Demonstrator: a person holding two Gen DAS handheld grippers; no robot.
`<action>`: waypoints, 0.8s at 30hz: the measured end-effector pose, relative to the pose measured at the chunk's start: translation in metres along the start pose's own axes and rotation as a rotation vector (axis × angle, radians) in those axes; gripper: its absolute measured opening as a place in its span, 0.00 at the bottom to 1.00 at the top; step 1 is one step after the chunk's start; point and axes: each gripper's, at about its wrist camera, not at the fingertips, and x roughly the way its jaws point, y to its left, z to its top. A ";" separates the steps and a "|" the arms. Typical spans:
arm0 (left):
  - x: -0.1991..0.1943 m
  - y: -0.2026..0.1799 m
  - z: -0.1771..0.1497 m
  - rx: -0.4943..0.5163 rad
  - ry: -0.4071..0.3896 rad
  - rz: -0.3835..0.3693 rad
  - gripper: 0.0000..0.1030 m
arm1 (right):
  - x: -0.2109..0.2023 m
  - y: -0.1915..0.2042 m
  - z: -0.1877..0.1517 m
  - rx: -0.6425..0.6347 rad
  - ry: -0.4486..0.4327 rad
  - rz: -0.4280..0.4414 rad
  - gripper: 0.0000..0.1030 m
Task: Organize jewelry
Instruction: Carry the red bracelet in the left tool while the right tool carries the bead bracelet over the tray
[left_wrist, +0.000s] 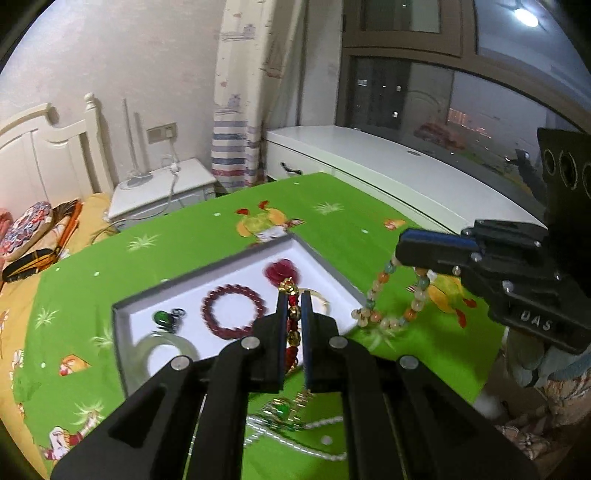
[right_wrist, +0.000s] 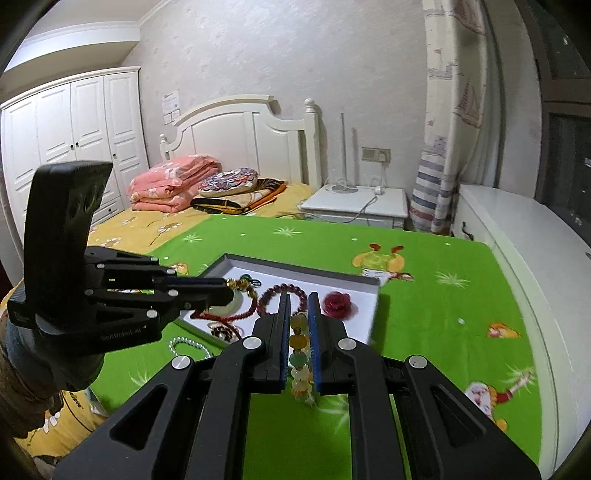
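With both grippers' jaws clamped on hanging pieces, the left gripper (left_wrist: 295, 314) on a red-and-gold beaded strand (left_wrist: 291, 332) over the tray (left_wrist: 325, 262) at frame centre, the right gripper (right_wrist: 299, 332) on a pastel bead bracelet (right_wrist: 300, 354), either dangling loop may, in my judgement, snag the rim or each other.

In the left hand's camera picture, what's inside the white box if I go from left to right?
Clear bangle → green pendant → dark red bead bracelet → red rose.
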 end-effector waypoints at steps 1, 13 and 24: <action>0.003 0.007 0.002 -0.010 0.003 0.013 0.07 | 0.008 0.001 0.004 -0.001 0.005 0.009 0.11; 0.052 0.068 -0.011 -0.142 0.081 0.052 0.07 | 0.089 0.005 0.014 0.118 0.112 0.164 0.11; 0.097 0.081 -0.035 -0.125 0.193 0.139 0.07 | 0.138 -0.029 -0.026 0.144 0.271 -0.023 0.11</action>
